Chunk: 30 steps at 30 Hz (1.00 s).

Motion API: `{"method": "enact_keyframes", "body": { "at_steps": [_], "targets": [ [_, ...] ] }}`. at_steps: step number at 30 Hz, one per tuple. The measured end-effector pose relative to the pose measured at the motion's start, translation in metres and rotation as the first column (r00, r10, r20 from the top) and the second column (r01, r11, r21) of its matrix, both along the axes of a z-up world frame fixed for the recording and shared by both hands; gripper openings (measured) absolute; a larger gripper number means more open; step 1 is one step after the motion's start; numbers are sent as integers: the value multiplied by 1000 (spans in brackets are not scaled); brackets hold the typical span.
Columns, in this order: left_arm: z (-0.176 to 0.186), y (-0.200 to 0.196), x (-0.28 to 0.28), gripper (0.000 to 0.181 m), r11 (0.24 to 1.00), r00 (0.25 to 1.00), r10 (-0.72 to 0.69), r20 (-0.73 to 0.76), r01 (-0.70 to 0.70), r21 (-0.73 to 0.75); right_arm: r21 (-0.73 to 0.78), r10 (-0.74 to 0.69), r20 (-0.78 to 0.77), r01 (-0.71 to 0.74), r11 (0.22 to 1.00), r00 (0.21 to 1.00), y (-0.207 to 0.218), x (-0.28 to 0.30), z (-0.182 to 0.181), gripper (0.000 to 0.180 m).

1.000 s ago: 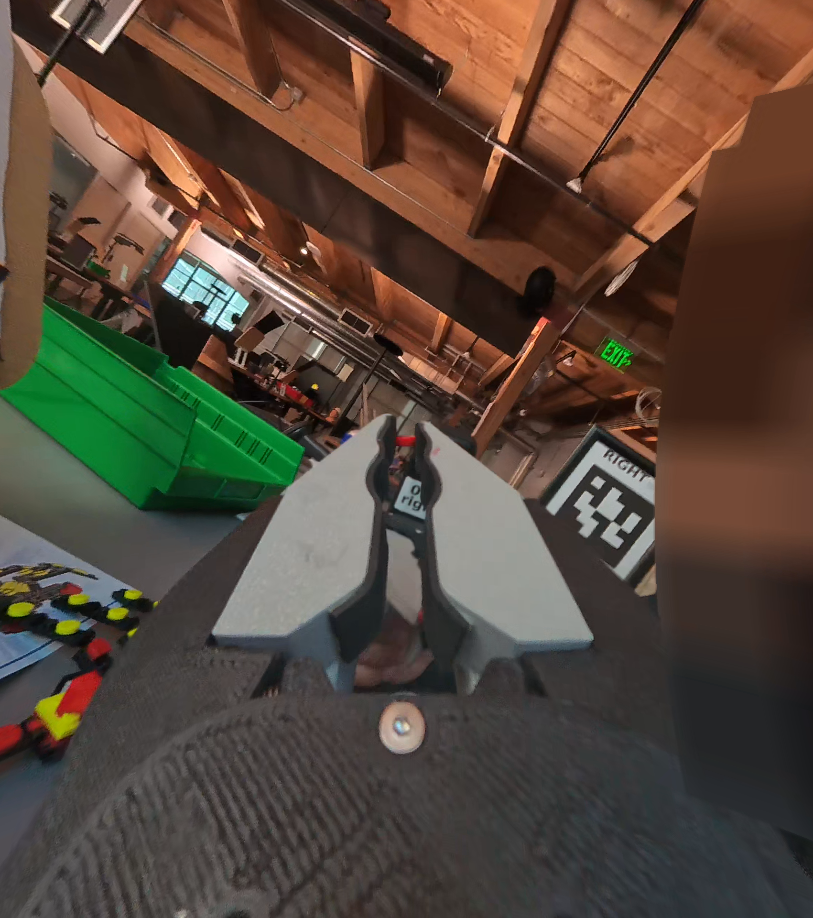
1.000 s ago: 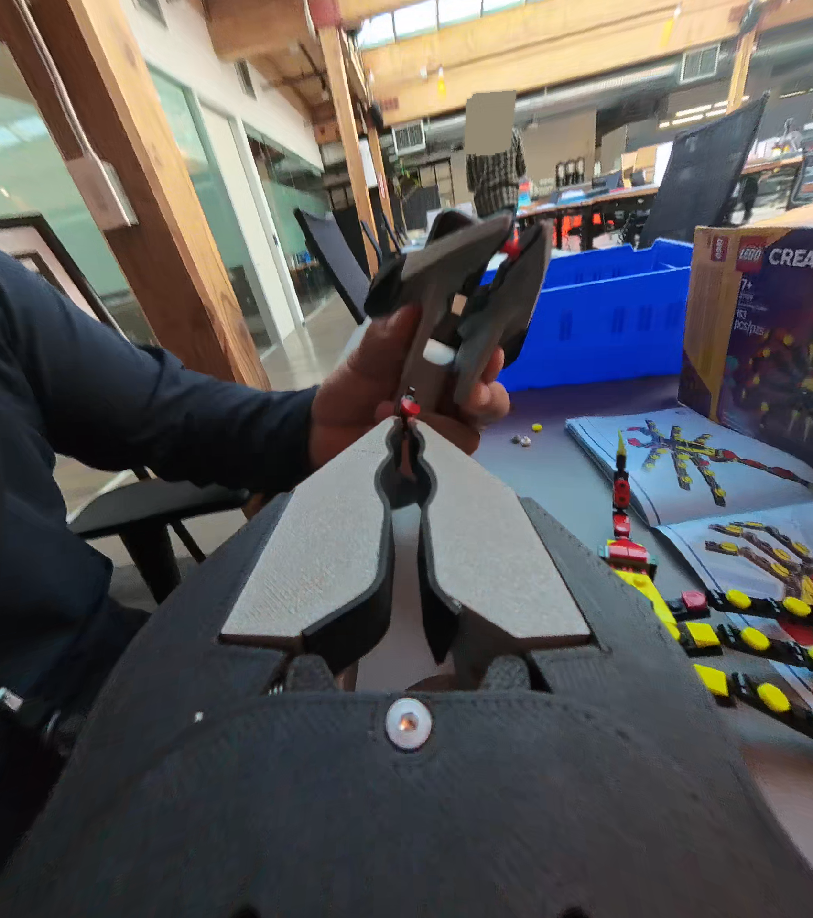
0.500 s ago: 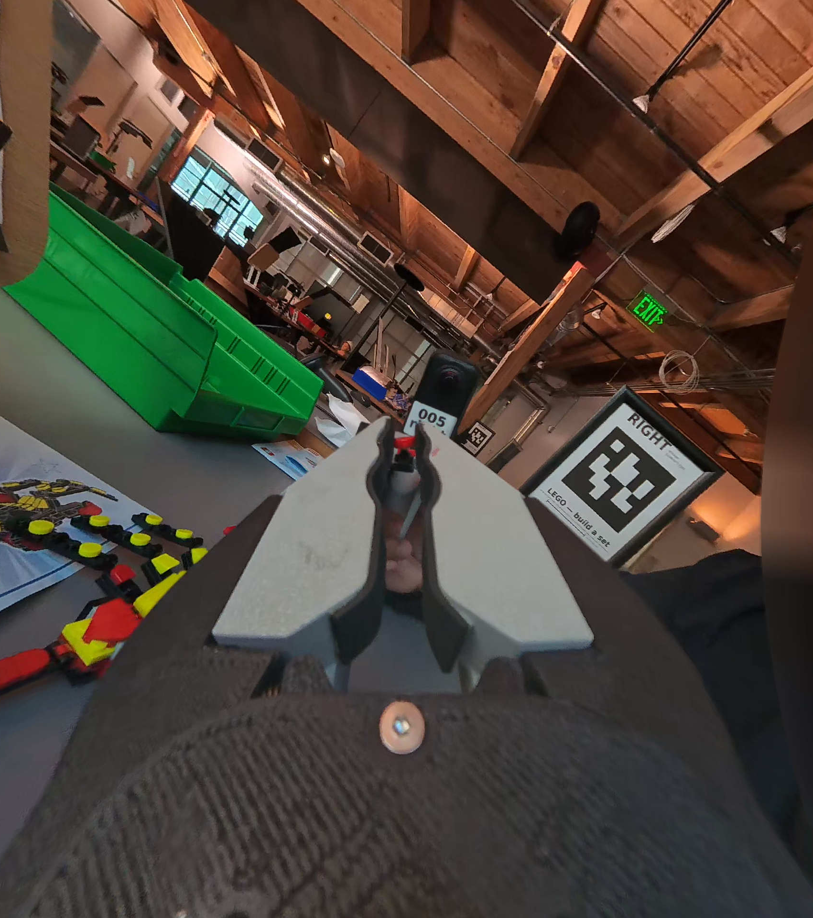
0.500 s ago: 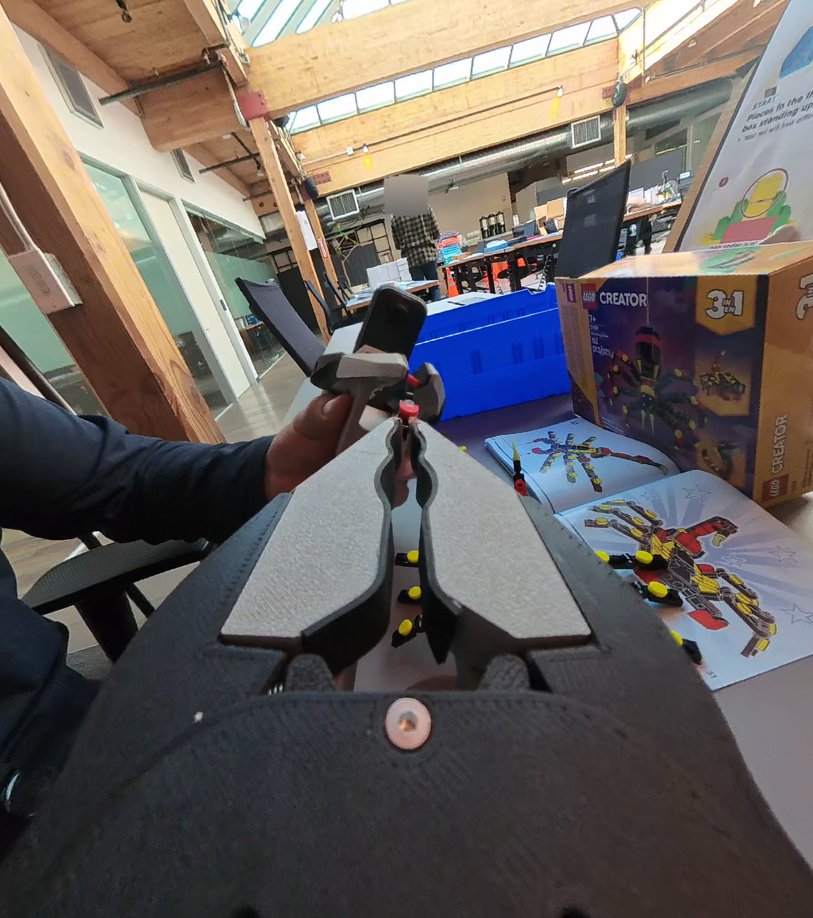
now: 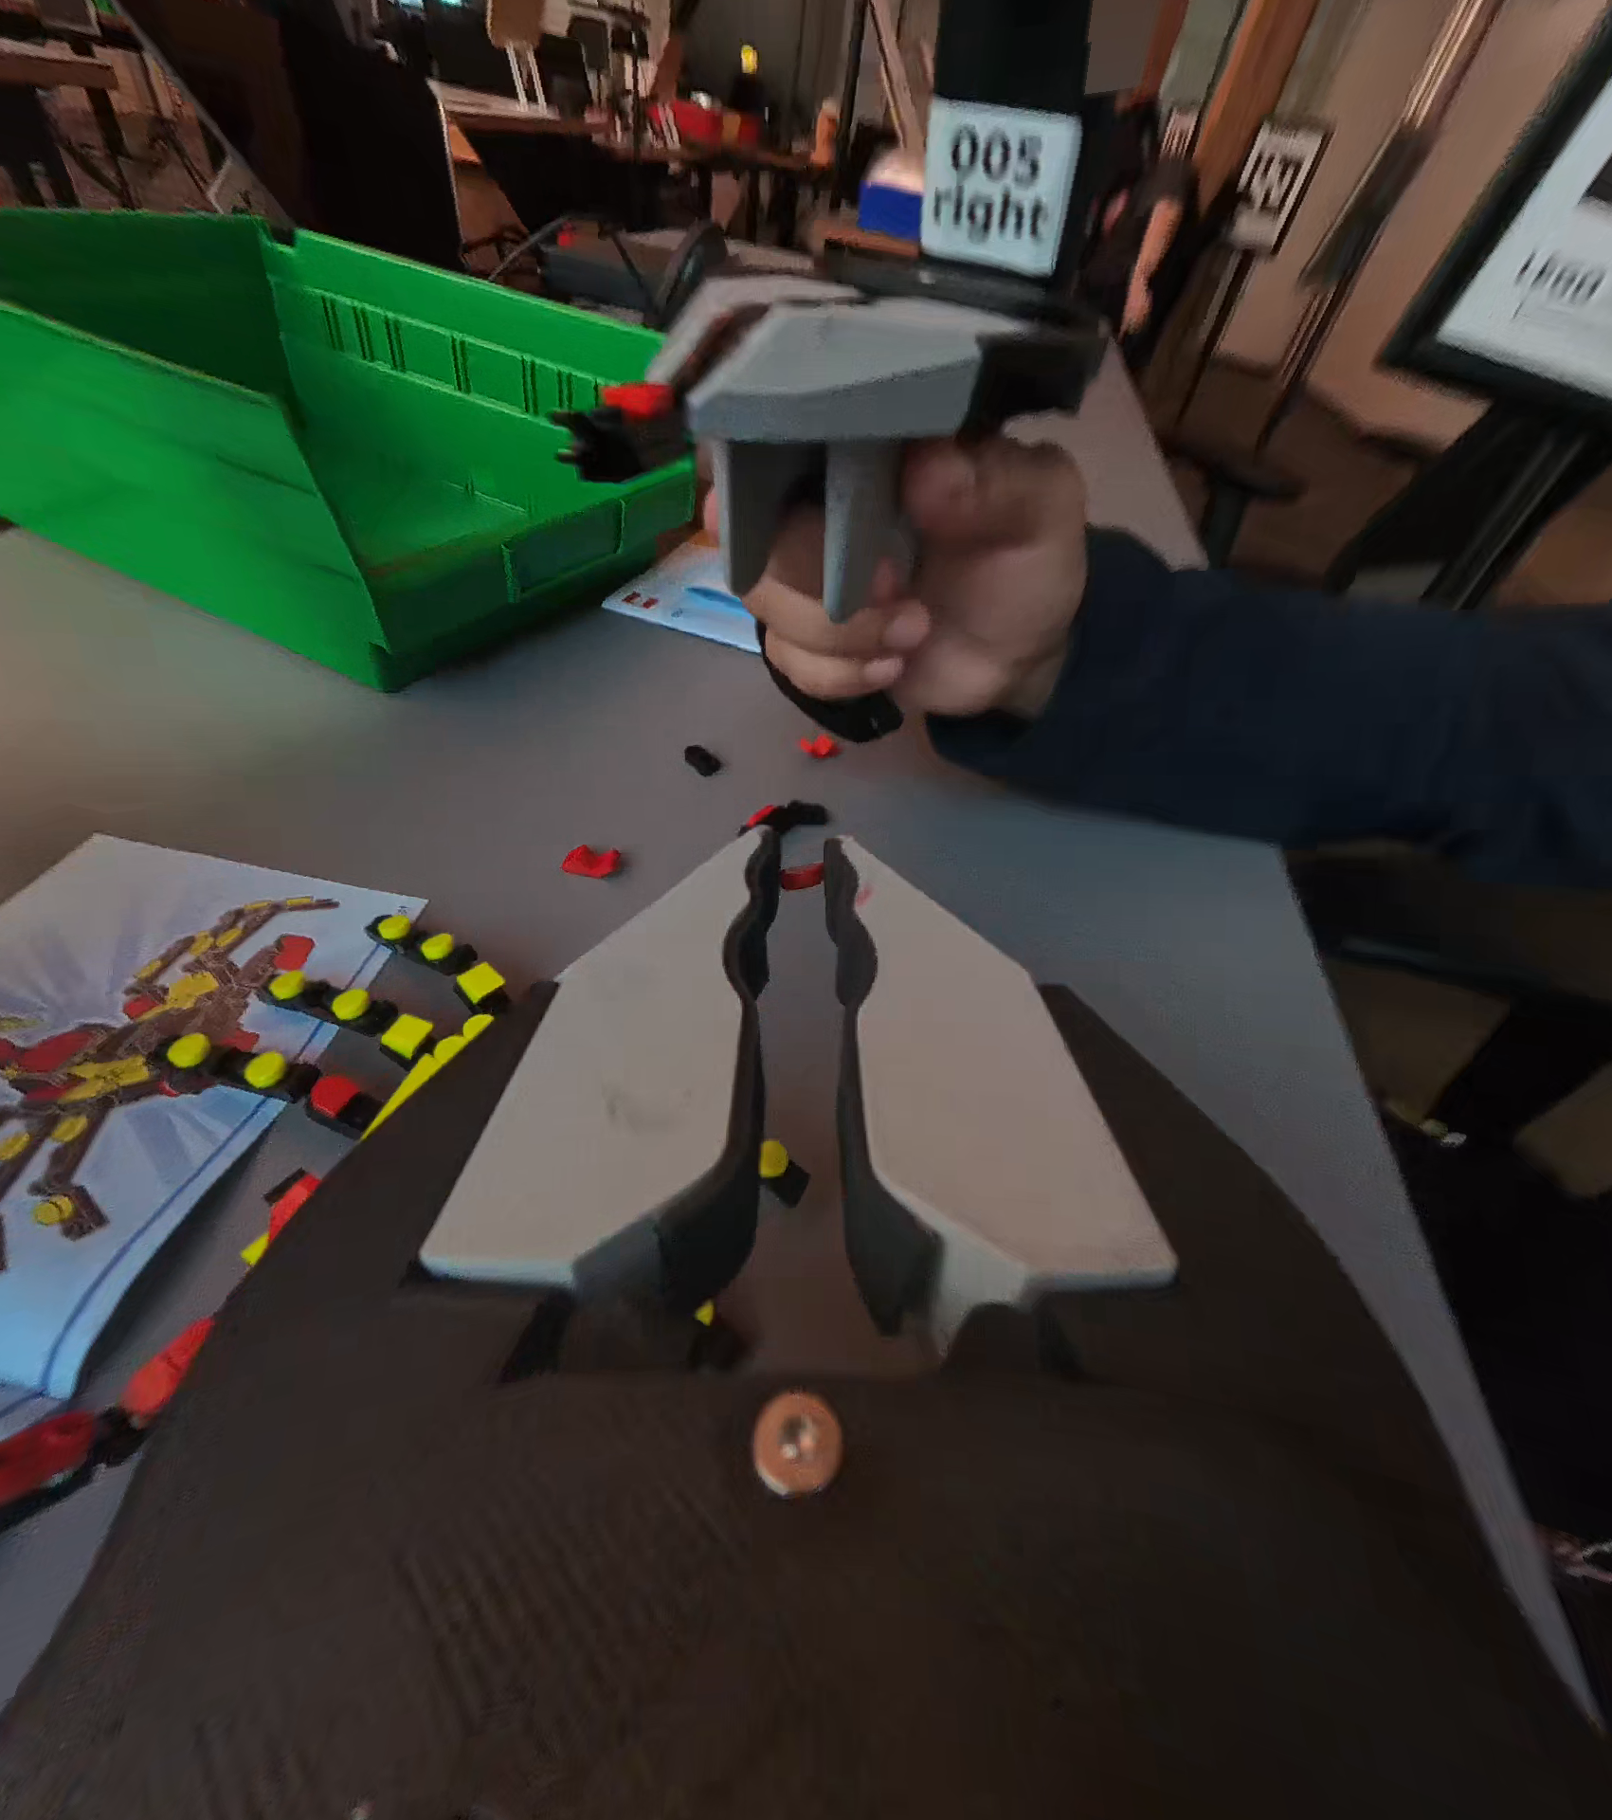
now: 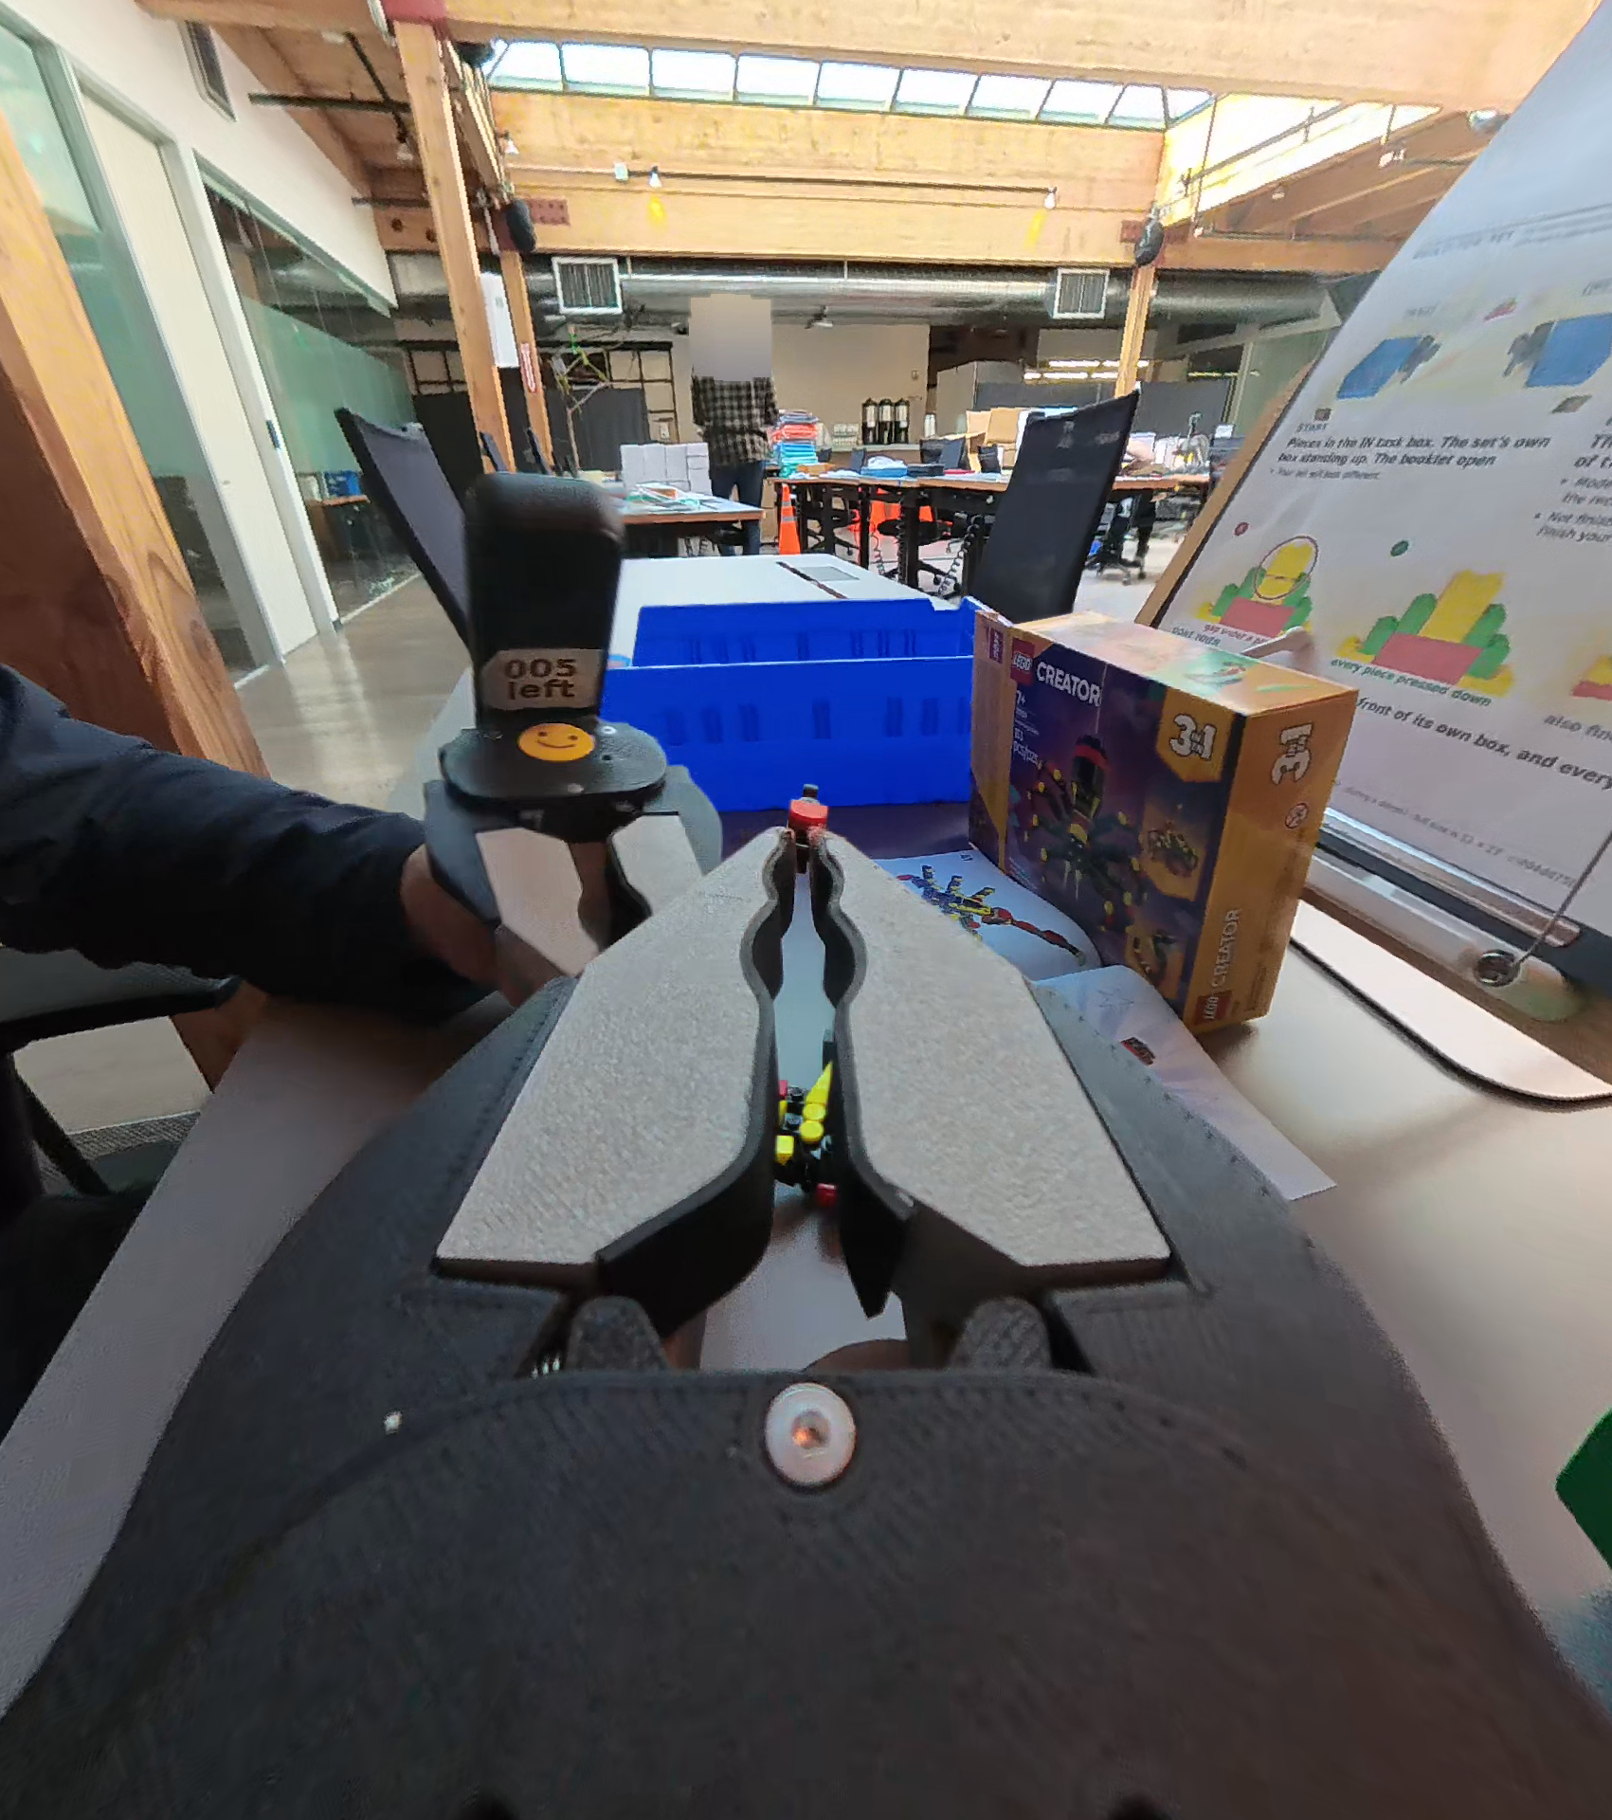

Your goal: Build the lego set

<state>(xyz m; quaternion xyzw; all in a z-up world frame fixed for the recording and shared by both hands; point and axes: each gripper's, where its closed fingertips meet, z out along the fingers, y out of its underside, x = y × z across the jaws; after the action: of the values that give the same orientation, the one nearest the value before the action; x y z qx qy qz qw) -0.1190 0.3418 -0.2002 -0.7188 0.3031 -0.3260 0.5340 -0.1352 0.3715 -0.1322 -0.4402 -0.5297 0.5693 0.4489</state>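
My left gripper points down at the grey table, shut on a small red piece at its tips. My right gripper is shut on a small red and black piece and holds it up in the air. In the left wrist view it is above the table, in front of the green bin. The partly built spider model, black legs with yellow studs and red parts, lies left of my left gripper. It also shows through the right gripper's gap.
An open booklet lies at the left. Loose red and black pieces lie ahead of the left gripper. The set's box, a blue bin and a slanted instruction board stand beyond. There is about 7 centimeters between the tips of the two grippers.
The two grippers were tip to tip in the air and have parted. My left gripper has tilted down toward the table. My right gripper has turned toward the box, still holding its piece.
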Motion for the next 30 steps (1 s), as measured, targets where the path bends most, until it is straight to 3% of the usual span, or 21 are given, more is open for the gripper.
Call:
{"method": "enact_keyframes", "body": {
  "at_steps": [5, 10, 18, 21, 25, 30],
  "targets": [
    [-30, -1, 5, 12, 980, 908, 70, -413, 14, 198, 6, -3, -19, 3, 1000, 1000, 0, 3, 5, 0],
    [-42, -3, 9, 12, 953, 828, 107, -551, 73, 294, 14, 1, -7, -1, 1000, 1000, -2, 1, 2, 0],
    [-12, 8, -14, 14, 960, 923, 183, -339, -93, 265, 18, 39, 9, -39, 999, 999, -5, 3, 0, 0],
    [-1, 11, -24, 15, 959, 943, 204, -262, -139, 246, 97, 64, 78, -72, 993, 995, -11, 2, -10, 0],
    [10, 10, -30, 16, 961, 964, 194, -182, -150, 231, 271, 52, 191, -104, 957, 980, -19, 3, -32, 0],
    [20, 4, -25, 16, 978, 991, 120, -60, -108, 179, 234, 129, 205, -176, 956, 970, -33, 1, -37, 0]
  ]
}}
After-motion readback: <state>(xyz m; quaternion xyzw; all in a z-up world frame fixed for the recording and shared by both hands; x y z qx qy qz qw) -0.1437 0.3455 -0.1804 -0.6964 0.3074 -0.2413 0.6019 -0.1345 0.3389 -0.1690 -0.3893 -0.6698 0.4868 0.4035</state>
